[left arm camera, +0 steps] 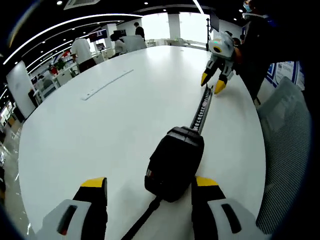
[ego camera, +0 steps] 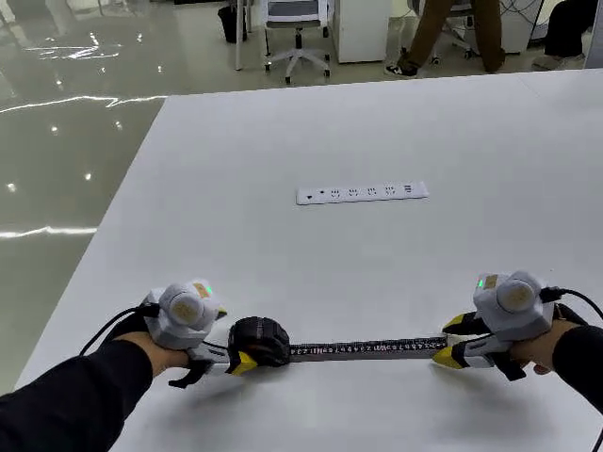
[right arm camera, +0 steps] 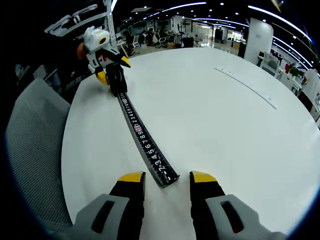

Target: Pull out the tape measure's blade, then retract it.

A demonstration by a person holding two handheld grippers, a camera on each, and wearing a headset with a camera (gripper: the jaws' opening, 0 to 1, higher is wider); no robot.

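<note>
Dark sleeves (ego camera: 66, 395) enter low on both sides, with the hands level near the white table's (ego camera: 396, 122) front edge. The left gripper (left arm camera: 150, 184) is spread wide around the black tape measure case (ego camera: 259, 341); whether it touches the case is unclear. The blade (ego camera: 367, 349) lies flat, its tip between the right gripper's (right arm camera: 167, 176) parted jaws, ungripped. Bare tabletop stretches beyond to a power strip (ego camera: 362, 193).
</note>
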